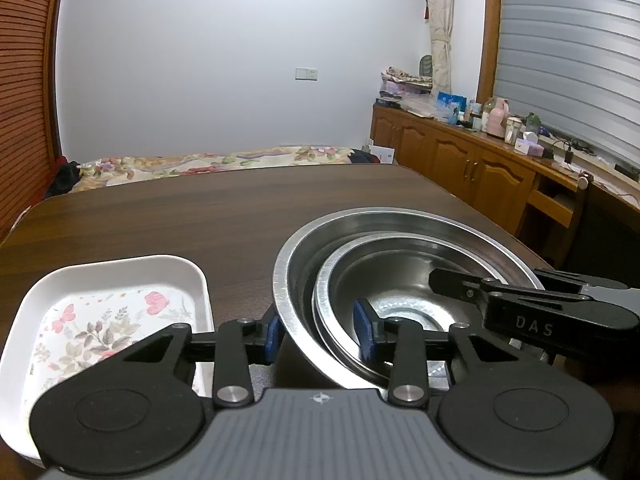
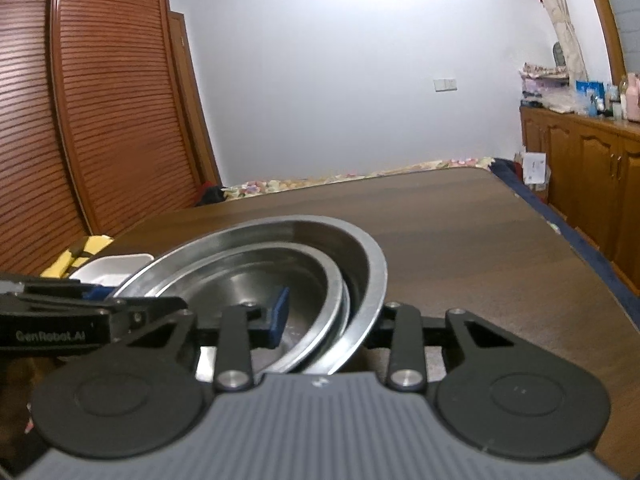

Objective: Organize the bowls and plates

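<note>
Two nested steel bowls, a smaller inner bowl [image 1: 384, 300] inside a large outer bowl [image 1: 404, 224], sit on the table [image 1: 224, 216] beside a floral tray [image 1: 108, 320]. The left tongs [image 1: 320, 336] and right tongs [image 2: 332, 320] each straddle both rims on opposite sides, seemingly clamped. Slick steel could slip on lifting, and the loose, off-centre inner bowl may shift or clatter.

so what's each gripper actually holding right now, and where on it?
Both hold the nested steel bowls at opposite rims. The left gripper and the right gripper each appear to pinch both walls, one pad inside the stack and one outside.
</note>
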